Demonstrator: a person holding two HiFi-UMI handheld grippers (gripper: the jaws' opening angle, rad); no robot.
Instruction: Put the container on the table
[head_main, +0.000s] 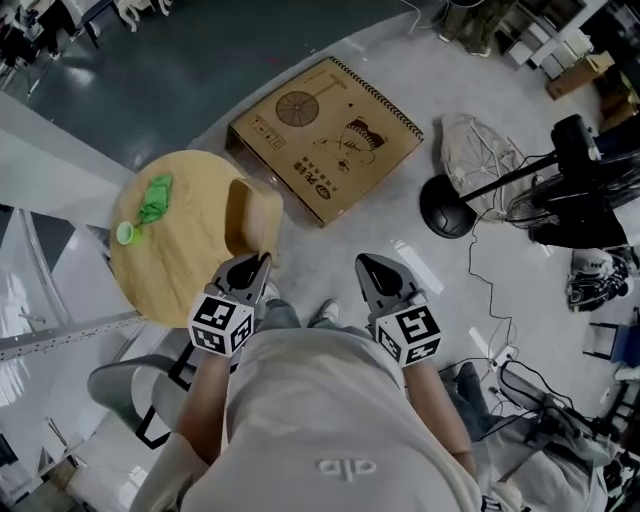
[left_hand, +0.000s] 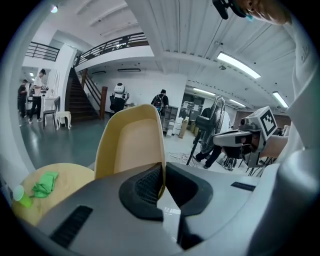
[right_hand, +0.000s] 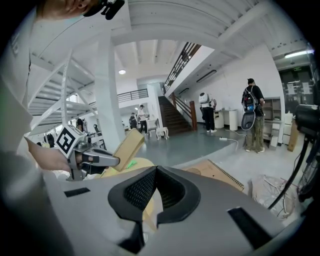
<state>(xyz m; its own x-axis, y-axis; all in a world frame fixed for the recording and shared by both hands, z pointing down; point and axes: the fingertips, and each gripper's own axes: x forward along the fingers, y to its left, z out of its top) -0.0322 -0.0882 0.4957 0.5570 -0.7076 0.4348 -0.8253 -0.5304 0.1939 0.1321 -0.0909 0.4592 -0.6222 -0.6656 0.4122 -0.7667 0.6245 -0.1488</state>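
The container (head_main: 250, 215) is a pale yellow tub with rounded corners, standing on edge over the right side of the round wooden table (head_main: 190, 265). My left gripper (head_main: 263, 260) is shut on its rim; in the left gripper view the container (left_hand: 132, 145) rises straight up out of the closed left gripper (left_hand: 163, 169). My right gripper (head_main: 365, 262) hangs to the right of it over the floor, shut with nothing in it, and its own view shows the right gripper (right_hand: 156, 169) with tips together. The right gripper view also catches the container (right_hand: 125, 147) at left.
A green cloth (head_main: 155, 198) and a small green cup (head_main: 125, 233) lie on the table's left part. A flat cardboard box (head_main: 325, 135) lies on the floor behind. A fan's black base (head_main: 448, 208), a white mesh bag (head_main: 480, 150) and cables sit at right.
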